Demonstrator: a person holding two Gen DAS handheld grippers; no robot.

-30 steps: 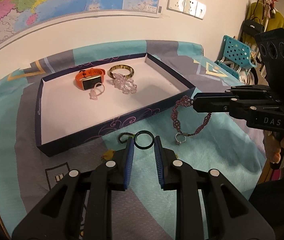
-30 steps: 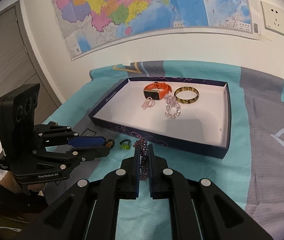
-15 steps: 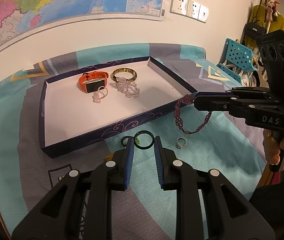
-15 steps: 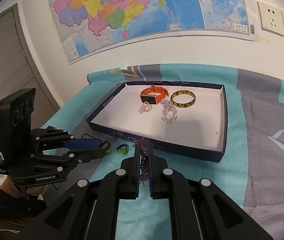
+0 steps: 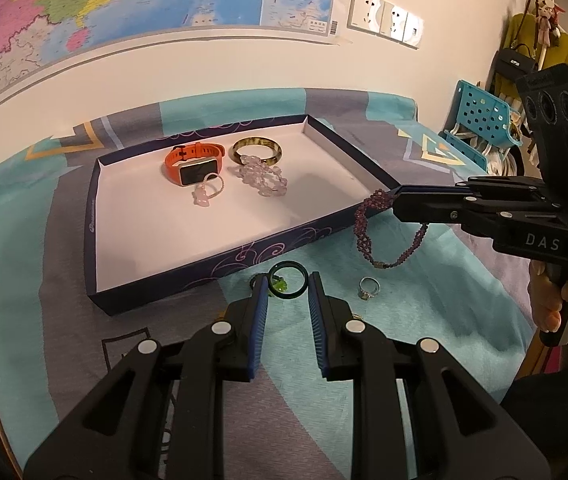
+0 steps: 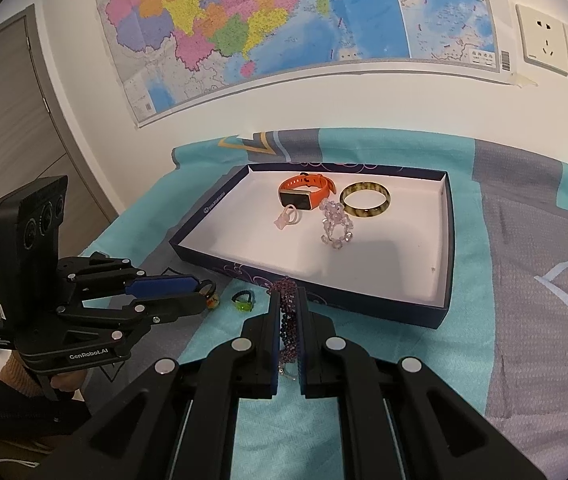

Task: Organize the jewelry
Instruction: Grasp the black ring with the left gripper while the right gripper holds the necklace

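Note:
A dark-blue box lid used as a tray (image 5: 220,268) (image 6: 316,286) holds an orange smartwatch (image 5: 192,162), an amber bangle (image 5: 256,151), a clear bead bracelet (image 5: 262,178) and a small pink ring (image 5: 206,190). My right gripper (image 6: 287,304) (image 5: 394,196) is shut on a purple bead bracelet (image 5: 366,226) (image 6: 286,320), which hangs above the cloth by the tray's near right corner. My left gripper (image 5: 286,286) (image 6: 200,294) is shut on a dark green ring (image 5: 288,274), held just above the cloth in front of the tray.
A green-stone ring (image 6: 243,302) and a silver ring (image 5: 368,288) lie on the teal and grey cloth (image 5: 424,312). A small amber piece (image 6: 213,300) lies by the left gripper. A teal perforated basket (image 5: 480,124) stands at the right.
Both grippers have risen. The purple bracelet lifted off the cloth and now hangs from my right gripper, nearer the tray corner. The dark ring stays in my left gripper.

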